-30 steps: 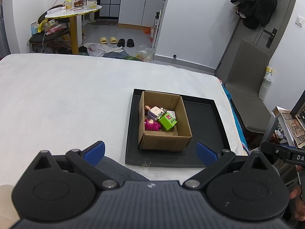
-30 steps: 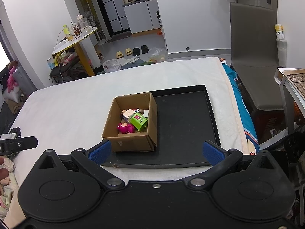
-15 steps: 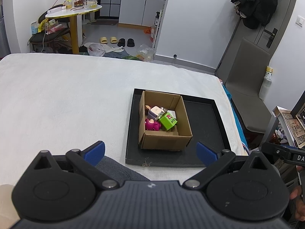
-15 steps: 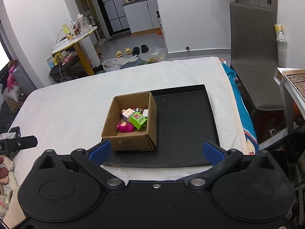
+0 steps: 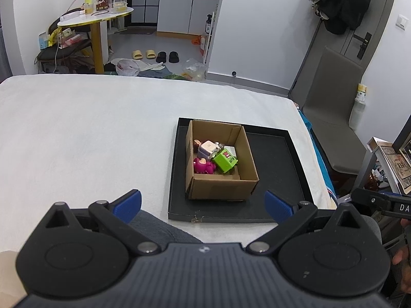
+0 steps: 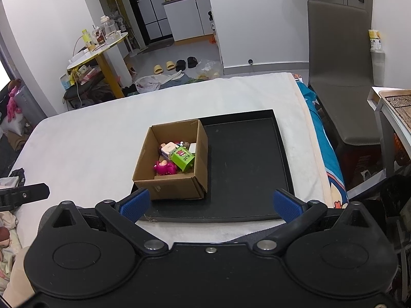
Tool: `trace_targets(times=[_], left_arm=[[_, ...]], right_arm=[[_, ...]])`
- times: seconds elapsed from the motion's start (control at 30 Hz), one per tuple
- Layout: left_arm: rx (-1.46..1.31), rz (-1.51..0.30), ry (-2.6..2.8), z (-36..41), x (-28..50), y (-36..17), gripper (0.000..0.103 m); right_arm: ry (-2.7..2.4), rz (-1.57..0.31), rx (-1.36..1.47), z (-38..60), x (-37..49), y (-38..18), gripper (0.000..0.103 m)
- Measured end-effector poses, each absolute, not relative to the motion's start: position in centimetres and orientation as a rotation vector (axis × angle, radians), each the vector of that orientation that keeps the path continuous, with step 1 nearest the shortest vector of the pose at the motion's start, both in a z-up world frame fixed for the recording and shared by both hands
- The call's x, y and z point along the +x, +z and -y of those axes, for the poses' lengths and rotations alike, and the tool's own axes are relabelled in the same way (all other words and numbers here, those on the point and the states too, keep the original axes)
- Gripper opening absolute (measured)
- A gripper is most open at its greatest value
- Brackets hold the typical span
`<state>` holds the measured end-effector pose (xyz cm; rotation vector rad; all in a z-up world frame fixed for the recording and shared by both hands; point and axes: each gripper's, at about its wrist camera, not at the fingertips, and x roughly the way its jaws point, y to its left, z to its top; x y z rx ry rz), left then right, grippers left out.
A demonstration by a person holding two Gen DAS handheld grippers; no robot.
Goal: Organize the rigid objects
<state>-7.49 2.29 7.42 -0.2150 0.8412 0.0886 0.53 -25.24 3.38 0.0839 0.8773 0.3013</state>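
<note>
An open cardboard box (image 5: 221, 188) (image 6: 169, 191) stands in the left part of a black tray (image 5: 277, 169) (image 6: 246, 164) on a white-covered surface. Inside lie a green carton toy (image 5: 225, 160) (image 6: 183, 158), a magenta figure (image 5: 203, 166) (image 6: 164, 167) and a white-lilac toy (image 5: 207, 147) (image 6: 169, 148). My left gripper (image 5: 203, 204) is open and empty, held back near the tray's near edge. My right gripper (image 6: 210, 204) is open and empty, likewise above the near edge.
The right half of the tray is bare. A grey chair (image 6: 339, 82) stands right of the surface, with a side table (image 6: 393, 107) beyond. A round yellow-legged table (image 5: 95, 23) with bottles stands far left. Shoes (image 5: 154, 55) lie on the floor.
</note>
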Motion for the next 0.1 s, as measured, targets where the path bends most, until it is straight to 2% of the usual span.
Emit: trace_targets(times=[0.1], left_arm=[[-0.226,-0.842,0.067,-2.29,-7.36,7.11,0.101]], right_arm=[[0.298,-0.884,0.085,25.23,0.6,3.15,0.103]])
